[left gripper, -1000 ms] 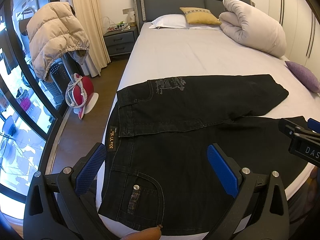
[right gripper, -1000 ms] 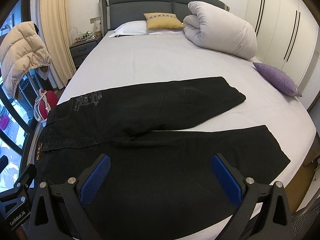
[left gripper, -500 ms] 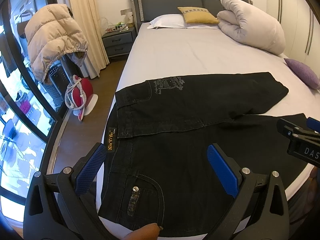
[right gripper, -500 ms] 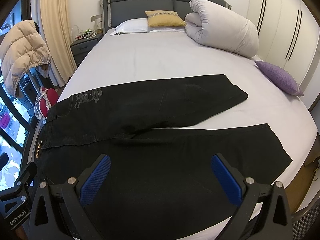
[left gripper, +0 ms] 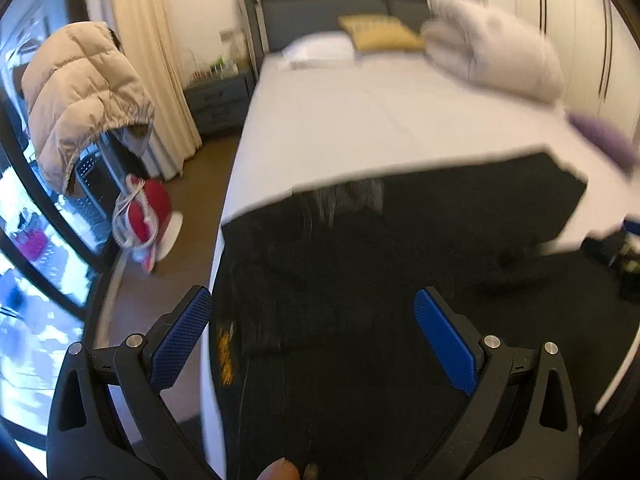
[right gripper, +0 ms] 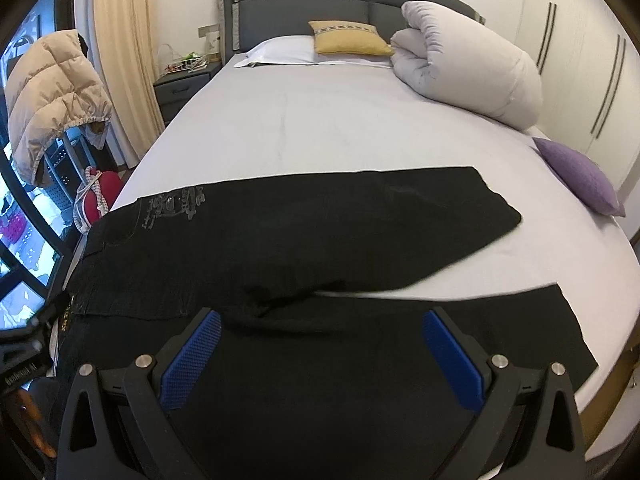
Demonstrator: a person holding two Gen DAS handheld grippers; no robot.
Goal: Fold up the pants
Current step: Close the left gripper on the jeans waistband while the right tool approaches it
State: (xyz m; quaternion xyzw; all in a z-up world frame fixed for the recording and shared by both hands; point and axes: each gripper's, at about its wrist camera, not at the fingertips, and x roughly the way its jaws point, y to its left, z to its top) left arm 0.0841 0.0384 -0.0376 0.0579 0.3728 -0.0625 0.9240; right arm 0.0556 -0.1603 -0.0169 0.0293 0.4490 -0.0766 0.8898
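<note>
Black jeans [right gripper: 280, 240] lie flat across the near end of the bed, waistband at the left edge and both legs running right, spread in a narrow V. The same jeans [left gripper: 380, 280] fill the lower half of the blurred left wrist view. My left gripper [left gripper: 312, 336] hovers open over the waistband end, blue pads wide apart, nothing between them. Over the near leg my right gripper [right gripper: 320, 352] is open too, just below the crotch. The left gripper also shows at the left edge of the right wrist view [right gripper: 28, 344].
White-sheeted bed [right gripper: 320, 128] with a rolled duvet [right gripper: 472, 72], yellow cushion [right gripper: 348, 38] and purple pillow [right gripper: 580, 176]. Left of the bed are a nightstand [right gripper: 182, 86], a beige puffer jacket [right gripper: 52, 92] on a rack and a red object [right gripper: 98, 200] on the floor.
Both grippers have moved forward and lower over the jeans, which now look larger. The left wrist view is motion-blurred. Both grippers stay open; the jeans have not shifted.
</note>
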